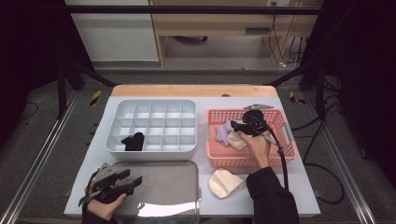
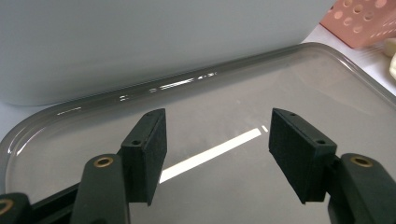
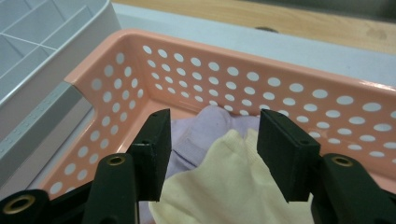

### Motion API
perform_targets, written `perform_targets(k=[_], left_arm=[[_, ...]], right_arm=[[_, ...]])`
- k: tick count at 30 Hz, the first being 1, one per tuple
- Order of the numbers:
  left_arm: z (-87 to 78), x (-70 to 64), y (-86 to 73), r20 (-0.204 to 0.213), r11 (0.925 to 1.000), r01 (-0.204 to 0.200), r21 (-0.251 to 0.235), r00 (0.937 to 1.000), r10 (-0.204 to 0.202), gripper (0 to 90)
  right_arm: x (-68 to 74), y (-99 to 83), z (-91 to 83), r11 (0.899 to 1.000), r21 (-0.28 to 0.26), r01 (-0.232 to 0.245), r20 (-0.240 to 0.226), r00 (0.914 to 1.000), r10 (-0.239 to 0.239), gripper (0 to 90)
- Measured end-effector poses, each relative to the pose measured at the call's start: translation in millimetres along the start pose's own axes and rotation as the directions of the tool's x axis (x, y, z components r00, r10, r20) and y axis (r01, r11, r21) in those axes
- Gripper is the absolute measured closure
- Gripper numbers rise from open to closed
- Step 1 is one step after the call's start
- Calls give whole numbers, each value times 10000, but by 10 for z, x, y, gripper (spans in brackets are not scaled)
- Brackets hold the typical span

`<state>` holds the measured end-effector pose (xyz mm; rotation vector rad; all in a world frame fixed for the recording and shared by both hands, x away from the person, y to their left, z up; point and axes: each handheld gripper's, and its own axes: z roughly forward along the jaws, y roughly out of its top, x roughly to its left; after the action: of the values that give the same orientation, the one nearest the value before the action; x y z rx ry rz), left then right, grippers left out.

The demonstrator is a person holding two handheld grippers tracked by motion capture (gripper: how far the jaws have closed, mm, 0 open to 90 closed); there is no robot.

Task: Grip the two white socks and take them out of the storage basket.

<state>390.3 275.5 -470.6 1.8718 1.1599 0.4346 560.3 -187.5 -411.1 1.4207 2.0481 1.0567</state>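
A flat table (image 1: 93,154) with a pale grey-white top and a strip of light wood along its far edge carried everything. On its far left part sat a white plastic organiser tray (image 1: 152,150) divided into many small square compartments. Just in front of that tray lay a shiny grey metal serving tray (image 1: 168,186) with rounded corners, reaching the near edge. To the right stood a salmon-pink perforated plastic basket (image 1: 289,144), close beside the organiser but apart from it. A cream-coloured folded sock (image 1: 224,183) lay on the bare tabletop just in front of the basket, right of the metal tray.
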Motion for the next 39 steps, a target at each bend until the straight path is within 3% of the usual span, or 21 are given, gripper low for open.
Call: perform_targets(k=[2,4,6,9,13,15,18,25,39], left_arm=[[0,1,0,-2,10000,-4,-3,10000,4,363],[2,1,-1,7,10000,46,0,10000,-46,362],[3,2,-1,-2,10000,43,-1,10000,-43,363],[8,6,-2,-25,10000,-7,19,10000,7,363],[8,8,-3,11,10000,85,2,10000,-85,363],[8,8,-4,28,10000,98,5,9999,-98,363],[1,7,-3,19,9999,107,-16,9999,-107,362],[-1,6,-2,20,9999,128,-24,9999,-128,363],[1,4,-1,-13,9999,107,-12,9999,-107,363]], right_arm=[[-28,-55,44,9995,300,-103,213,9997,97,435],[-50,-68,59,9997,214,-76,354,9993,68,437],[-59,-76,87,9992,390,-120,276,9996,110,439],[-65,-120,187,9951,993,5,295,9996,-35,485],[-59,-140,276,9846,1750,-9,429,9991,-67,678],[-72,-137,280,9833,1816,-124,385,9992,55,766],[-88,-128,245,9866,1608,-280,369,9991,223,819],[-132,-69,93,9962,687,-540,294,9982,521,827],[-135,33,-357,9947,-794,-656,61,9978,663,836]])
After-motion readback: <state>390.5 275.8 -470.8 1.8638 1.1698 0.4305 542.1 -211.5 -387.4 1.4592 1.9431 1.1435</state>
